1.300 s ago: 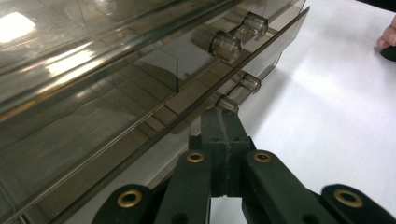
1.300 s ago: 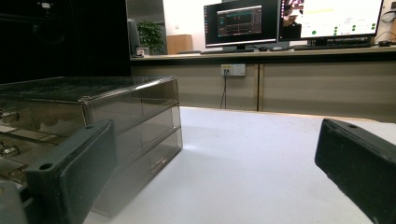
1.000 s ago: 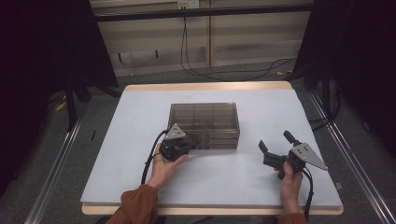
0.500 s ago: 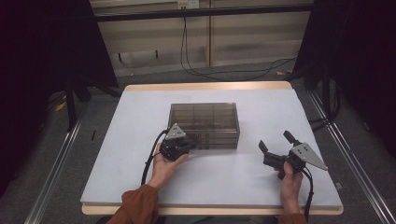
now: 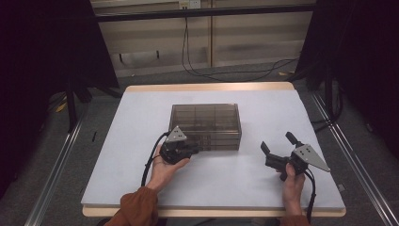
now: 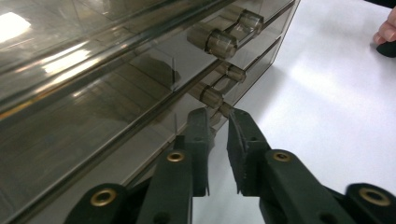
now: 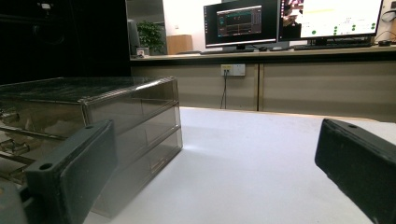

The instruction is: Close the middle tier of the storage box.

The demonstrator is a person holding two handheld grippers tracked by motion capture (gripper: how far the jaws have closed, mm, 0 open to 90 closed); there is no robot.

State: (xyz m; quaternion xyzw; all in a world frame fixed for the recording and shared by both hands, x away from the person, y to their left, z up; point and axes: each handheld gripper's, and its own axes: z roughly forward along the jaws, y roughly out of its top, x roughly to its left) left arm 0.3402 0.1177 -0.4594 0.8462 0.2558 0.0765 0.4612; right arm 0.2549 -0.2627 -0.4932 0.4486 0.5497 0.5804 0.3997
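While I look down from the high view, my left gripper (image 5: 196,149) meets the smoky drawer box (image 5: 207,123) mid-worktop (image 5: 141,122). From the left gripper view, its just-loosening jaws flank a small, slippery-looking knob (image 6: 223,110), the place to pull. From the right gripper view, my right gripper (image 7: 210,186) gapes empty.

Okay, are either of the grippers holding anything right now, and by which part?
Neither holds anything. The left gripper has its jaws slightly apart around a small knob low on the smoky drawer box, having just been opening. The right gripper is open over the table.
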